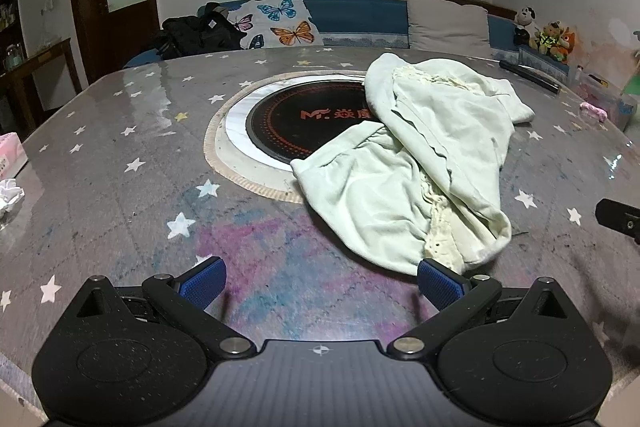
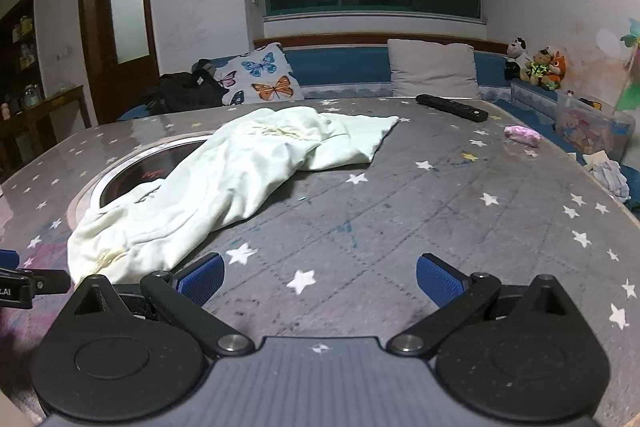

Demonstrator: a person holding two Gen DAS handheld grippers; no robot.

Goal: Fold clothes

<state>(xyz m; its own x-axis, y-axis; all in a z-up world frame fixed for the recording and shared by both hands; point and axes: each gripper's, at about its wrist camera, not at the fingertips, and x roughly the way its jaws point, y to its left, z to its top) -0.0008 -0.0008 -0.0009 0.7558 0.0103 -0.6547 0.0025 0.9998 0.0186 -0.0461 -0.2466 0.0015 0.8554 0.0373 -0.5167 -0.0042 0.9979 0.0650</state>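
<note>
Holding both grippers low over the table [image 2: 440, 195], near its front edge, jaws spread wide on each and nothing between the pads.

Garment [image 1: 416, 163]: pale green, rumpled, lace trim showing at the near hem and again at the far bunch. It lies in a loose heap, not a flat fold; layers lapped over one another, edges uneven. Part of it drapes across the round black cooktop [image 1: 304, 123] set in the table's middle.

Relation to my jaws. From the left gripper [image 1: 322, 285] the cloth lies ahead and to the right; its near corner sits just beside my right-hand pad, possibly touching, I cannot tell. From the right gripper [image 2: 320, 281] the same near end lies ahead and to the left, just beyond my left-hand pad. So the near end sits between my two hands, and both are about equally close to it.

Long axis: runs from that near end away from me, slanting rightward toward the far side, where a flat flap points at the dark remote [image 2: 452, 107].

Judgement: the heap as it lies is not folded. Any grasp would turn on the near hem, which both hands can reach; the far flap is well apart from either.

Pink lump [image 2: 522, 135] lies clear on the right.
</note>
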